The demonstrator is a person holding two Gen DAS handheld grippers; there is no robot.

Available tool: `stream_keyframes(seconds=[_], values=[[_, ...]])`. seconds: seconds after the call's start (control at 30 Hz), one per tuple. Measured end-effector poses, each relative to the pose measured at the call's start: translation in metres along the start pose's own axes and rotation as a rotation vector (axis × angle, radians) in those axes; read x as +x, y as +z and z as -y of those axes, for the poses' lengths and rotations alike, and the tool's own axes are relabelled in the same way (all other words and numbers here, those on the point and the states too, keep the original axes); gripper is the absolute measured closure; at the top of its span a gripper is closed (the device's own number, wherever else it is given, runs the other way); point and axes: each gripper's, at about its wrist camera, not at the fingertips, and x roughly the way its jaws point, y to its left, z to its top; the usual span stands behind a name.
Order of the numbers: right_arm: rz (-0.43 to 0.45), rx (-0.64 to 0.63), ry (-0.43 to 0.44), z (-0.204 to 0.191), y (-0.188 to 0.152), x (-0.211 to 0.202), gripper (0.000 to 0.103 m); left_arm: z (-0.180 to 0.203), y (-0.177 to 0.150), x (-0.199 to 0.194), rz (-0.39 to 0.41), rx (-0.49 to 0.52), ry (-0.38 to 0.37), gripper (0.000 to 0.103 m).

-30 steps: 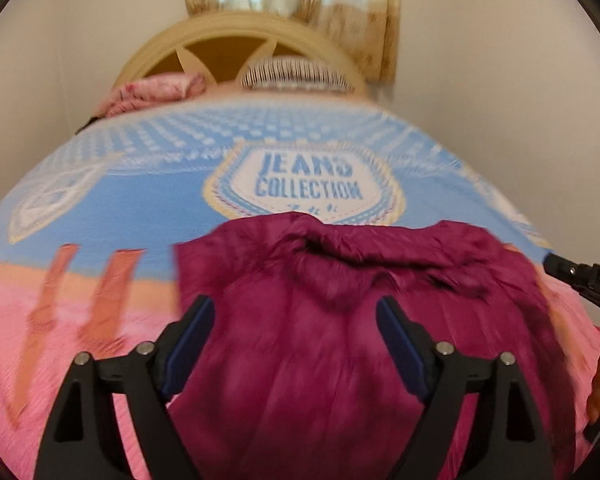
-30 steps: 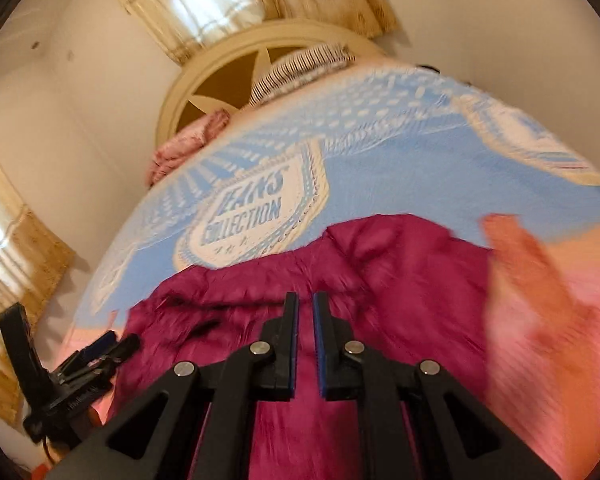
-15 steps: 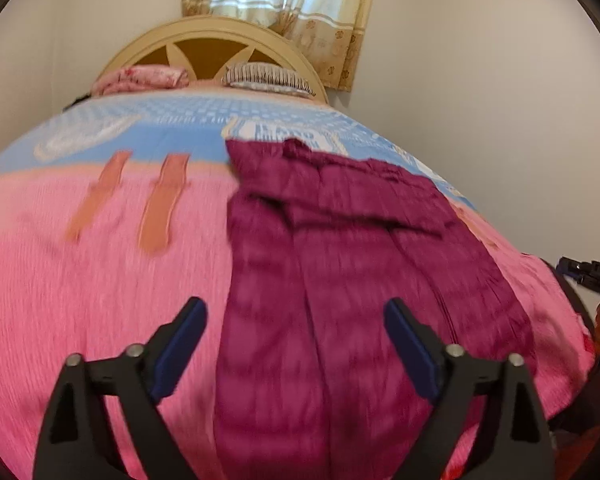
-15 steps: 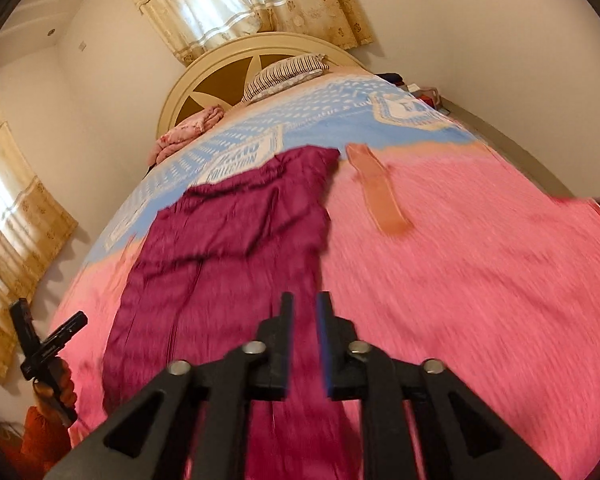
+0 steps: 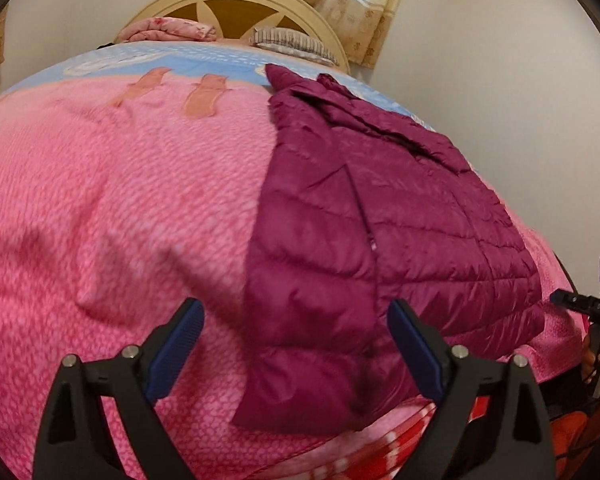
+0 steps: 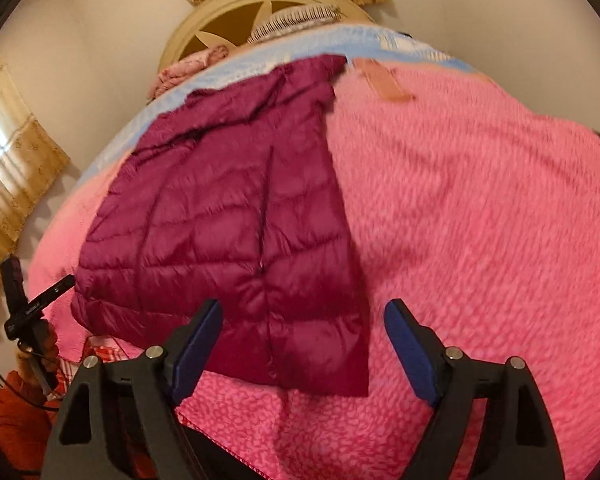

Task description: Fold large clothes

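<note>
A maroon quilted puffer jacket (image 5: 364,240) lies flat on the pink bedspread (image 5: 120,200), hem toward me near the foot of the bed, collar toward the headboard. It also shows in the right wrist view (image 6: 228,220). My left gripper (image 5: 296,344) is open and empty, hovering over the jacket's hem. My right gripper (image 6: 302,344) is open and empty over the hem's right corner. The other gripper shows at each view's edge: the right one (image 5: 588,304) and the left one (image 6: 32,308).
The bed has a blue patterned cover (image 5: 204,60) at its far half, pillows (image 5: 292,42) and a cream arched headboard (image 5: 236,4). Curtains (image 6: 12,168) hang at the left wall. The foot edge of the bed lies just under my grippers.
Both grippers have pulled back from the collar end to the foot of the bed. The right gripper has opened; it was shut before. The jacket now lies stretched out flat.
</note>
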Motion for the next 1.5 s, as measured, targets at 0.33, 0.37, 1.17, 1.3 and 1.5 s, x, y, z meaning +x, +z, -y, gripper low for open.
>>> stream_keyframes(seconds=[0.33, 0.37, 1.17, 1.3, 1.5], values=[[-0.050, -0.134, -0.127, -0.014, -0.012, 0.020, 0.025, -0.007, -0.016, 0.022, -0.073, -0.043, -0.112, 0.008], [-0.053, -0.146, -0.131, -0.016, -0.013, 0.021, 0.025, -0.006, -0.017, 0.027, -0.087, -0.038, -0.115, 0.008], [-0.138, -0.191, -0.115, -0.023, -0.002, 0.045, 0.046, -0.003, -0.020, 0.040, -0.124, -0.058, -0.219, 0.023], [-0.211, -0.167, -0.087, -0.019, -0.008, 0.065, 0.063, -0.005, -0.018, 0.038, -0.124, -0.070, -0.242, 0.041], [-0.170, -0.040, 0.045, -0.005, -0.005, 0.048, 0.095, -0.012, -0.013, 0.019, -0.112, -0.066, -0.324, 0.085]])
